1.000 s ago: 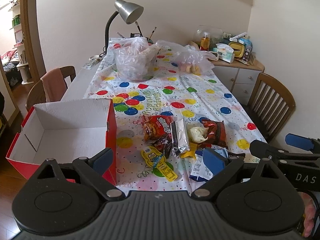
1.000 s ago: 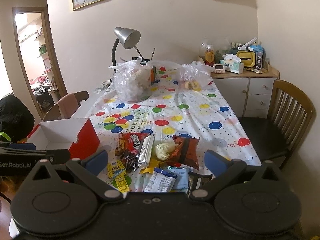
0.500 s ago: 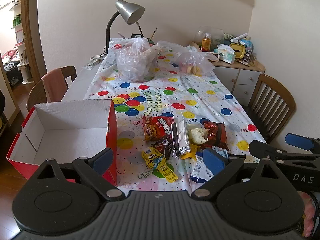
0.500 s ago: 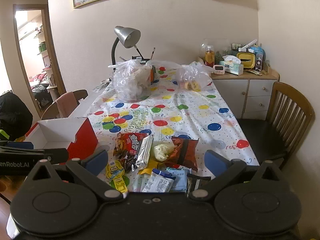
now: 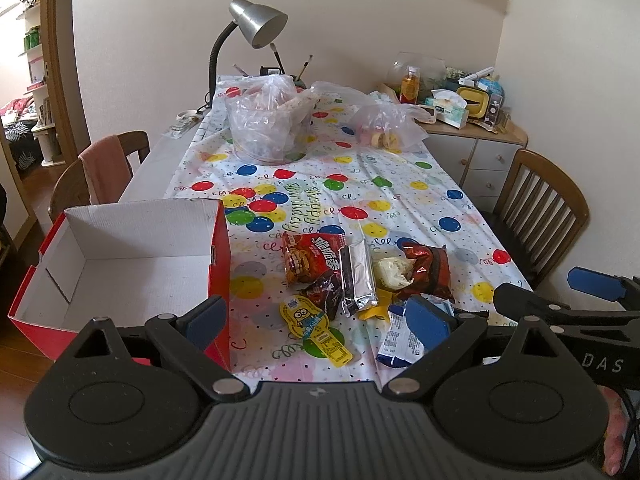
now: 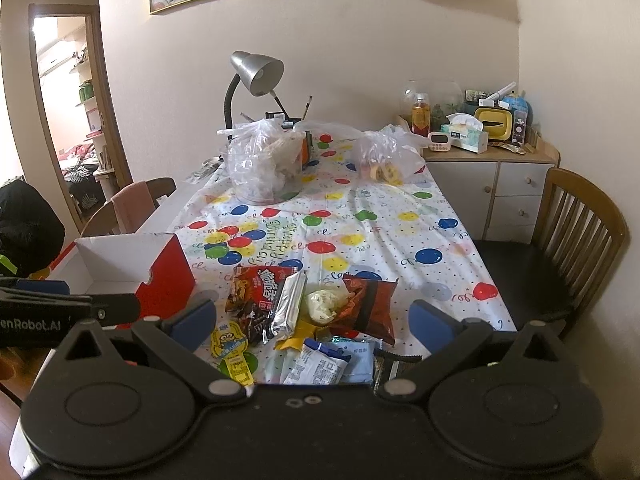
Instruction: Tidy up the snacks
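Note:
A heap of snack packets lies at the near end of the table: a red packet, a silver one, a dark red bag, a yellow minion packet and a blue-white pack. An empty red box with a white inside stands left of them. My left gripper hovers open just short of the heap, holding nothing. In the right wrist view my right gripper is open too, above the same heap, with the red box at its left.
Two clear plastic bags sit at the far end of the balloon-print tablecloth, with a desk lamp behind. Wooden chairs stand at the right and left. A cluttered sideboard fills the far right corner.
Both grippers have drifted slightly, so the table and heap sit a little differently in view. Nothing was picked up and both stay open.

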{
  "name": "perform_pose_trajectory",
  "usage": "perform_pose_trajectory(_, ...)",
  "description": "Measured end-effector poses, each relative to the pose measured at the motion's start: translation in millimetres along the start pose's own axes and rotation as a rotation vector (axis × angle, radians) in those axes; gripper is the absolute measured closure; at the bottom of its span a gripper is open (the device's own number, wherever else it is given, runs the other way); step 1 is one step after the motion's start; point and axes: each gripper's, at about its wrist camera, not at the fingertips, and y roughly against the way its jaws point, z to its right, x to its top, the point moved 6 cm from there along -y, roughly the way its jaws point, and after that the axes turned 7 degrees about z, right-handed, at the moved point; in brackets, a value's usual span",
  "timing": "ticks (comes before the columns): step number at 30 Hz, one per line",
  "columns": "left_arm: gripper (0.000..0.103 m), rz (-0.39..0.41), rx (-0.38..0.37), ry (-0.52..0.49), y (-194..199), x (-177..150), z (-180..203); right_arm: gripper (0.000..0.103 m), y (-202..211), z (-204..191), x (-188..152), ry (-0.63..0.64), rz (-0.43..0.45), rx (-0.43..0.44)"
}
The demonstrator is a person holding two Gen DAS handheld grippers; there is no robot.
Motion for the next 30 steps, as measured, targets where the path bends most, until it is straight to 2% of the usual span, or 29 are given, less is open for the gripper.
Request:
perform_pose_trajectory(15, 0.006, -0.009, -0.001, 0.006, -5, 0, -1, 0.000, -5, -2, 0, 0.018, -0.002, 0.011)
perform_pose_trajectory(24, 0.006, -0.063, -0.016, 0.007, -27, -8, 1, 0.001, -21, 7, -13, -0.008, -0.056, 0.004)
perform_pose_trajectory(30, 0.006, -0.138, -0.034, -0.006, -52, -19, 6, 0.002, -37, 21, -32, 0.026, -0.114, -0.086)
